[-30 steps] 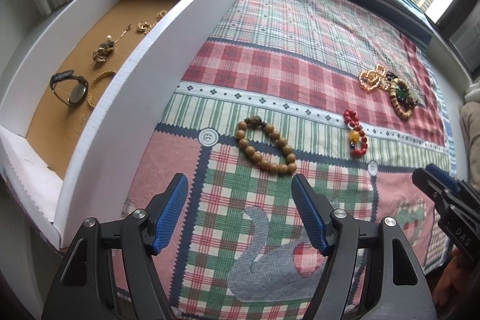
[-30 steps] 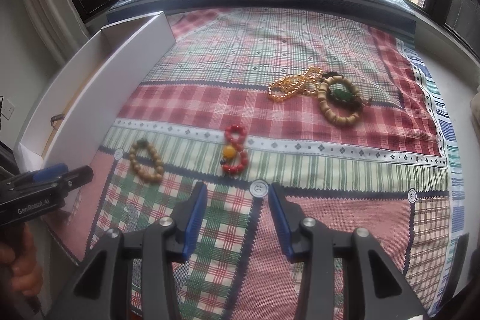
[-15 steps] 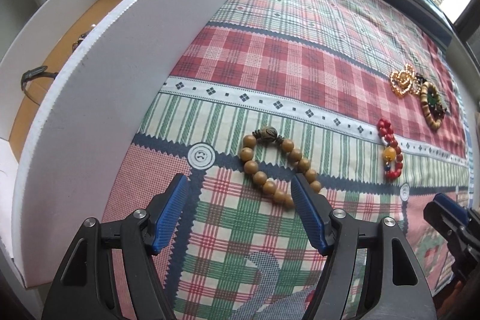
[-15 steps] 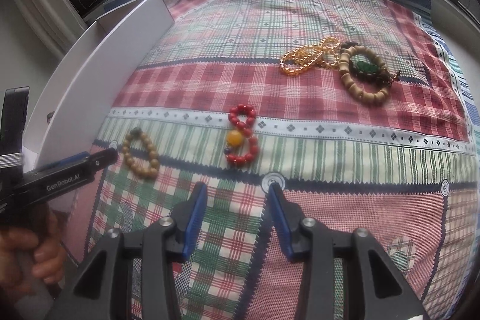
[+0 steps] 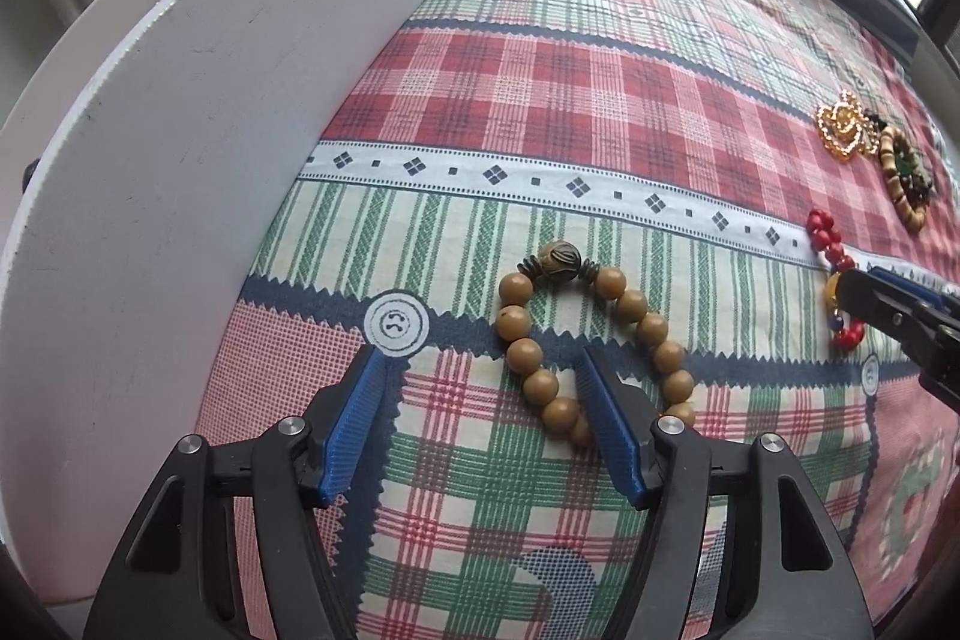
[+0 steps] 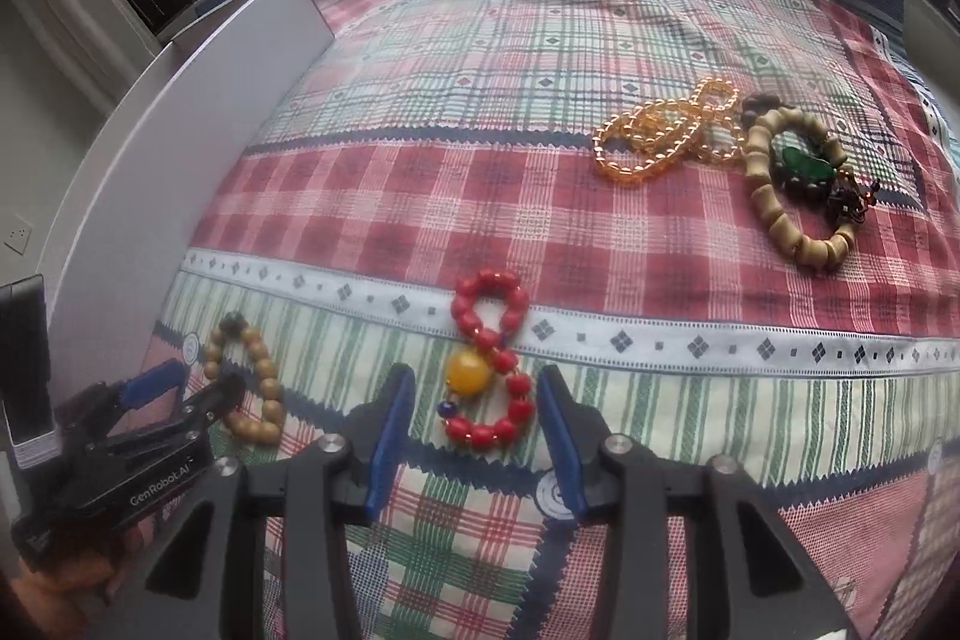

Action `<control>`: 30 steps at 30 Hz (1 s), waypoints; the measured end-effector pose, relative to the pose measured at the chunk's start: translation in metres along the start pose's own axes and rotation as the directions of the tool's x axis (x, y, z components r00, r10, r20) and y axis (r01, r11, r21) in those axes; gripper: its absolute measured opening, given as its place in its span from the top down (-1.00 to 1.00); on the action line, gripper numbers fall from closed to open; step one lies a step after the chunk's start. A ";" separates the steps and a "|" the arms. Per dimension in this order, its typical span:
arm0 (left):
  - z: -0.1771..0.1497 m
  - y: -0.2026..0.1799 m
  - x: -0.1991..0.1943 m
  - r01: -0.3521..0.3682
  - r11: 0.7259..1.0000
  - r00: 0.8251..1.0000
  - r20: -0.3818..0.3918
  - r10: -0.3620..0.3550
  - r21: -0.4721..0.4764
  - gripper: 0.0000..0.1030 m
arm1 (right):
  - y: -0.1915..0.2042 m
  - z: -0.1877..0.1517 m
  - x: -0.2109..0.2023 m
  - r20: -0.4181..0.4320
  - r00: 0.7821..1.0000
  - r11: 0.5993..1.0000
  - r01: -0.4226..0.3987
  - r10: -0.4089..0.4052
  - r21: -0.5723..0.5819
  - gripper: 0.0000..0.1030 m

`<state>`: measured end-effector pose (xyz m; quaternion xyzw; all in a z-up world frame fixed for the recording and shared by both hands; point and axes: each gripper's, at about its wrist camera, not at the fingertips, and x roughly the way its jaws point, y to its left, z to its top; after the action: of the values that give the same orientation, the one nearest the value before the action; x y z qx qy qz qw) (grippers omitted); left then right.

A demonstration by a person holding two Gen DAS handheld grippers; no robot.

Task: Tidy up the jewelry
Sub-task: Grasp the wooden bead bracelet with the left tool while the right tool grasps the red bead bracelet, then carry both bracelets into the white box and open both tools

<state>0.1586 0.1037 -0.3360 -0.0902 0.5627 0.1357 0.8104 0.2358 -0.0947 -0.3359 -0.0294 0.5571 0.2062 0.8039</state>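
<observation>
Left wrist view: the left gripper [image 5: 480, 370] is seen closing, unclenched, one side of the wooden bracelet [image 5: 591, 340] lying loose between its jaws, the white box [image 5: 180, 148] beside it. The right gripper [image 6: 474, 388] is held apart, the red bracelet [image 6: 489, 364] lying untouched between its jaws on the plaid cloth [image 6: 540, 160].

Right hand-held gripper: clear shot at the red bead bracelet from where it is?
Probably yes. The right hand-held gripper is open with the red bead bracelet lying flat on the cloth between its fingers, nothing on top. The left hand-held gripper works apart, at the wooden bracelet.
</observation>
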 end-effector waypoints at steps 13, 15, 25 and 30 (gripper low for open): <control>0.010 -0.016 -0.014 0.090 0.994 0.996 -0.008 -0.089 0.062 0.82 | 0.014 -0.001 0.008 -0.054 0.997 0.996 0.051 -0.055 -0.068 0.65; 0.013 -0.011 -0.022 0.108 0.993 0.994 0.001 -0.108 0.052 0.82 | 0.010 -0.003 -0.005 -0.038 0.999 0.999 0.035 -0.036 -0.032 0.65; 0.019 0.014 -0.069 0.203 0.979 0.979 0.025 -0.202 -0.010 0.82 | 0.000 -0.006 -0.060 0.006 1.000 0.999 0.005 -0.006 0.037 0.66; 0.013 0.026 -0.093 0.210 0.977 0.977 0.034 -0.209 -0.024 0.82 | 0.002 -0.007 -0.080 0.018 1.000 0.999 0.000 0.000 0.032 0.66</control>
<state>0.1310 0.1208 -0.2438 -0.1580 0.5356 0.0587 0.8275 0.2056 -0.1184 -0.2655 -0.0146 0.5533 0.1975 0.8091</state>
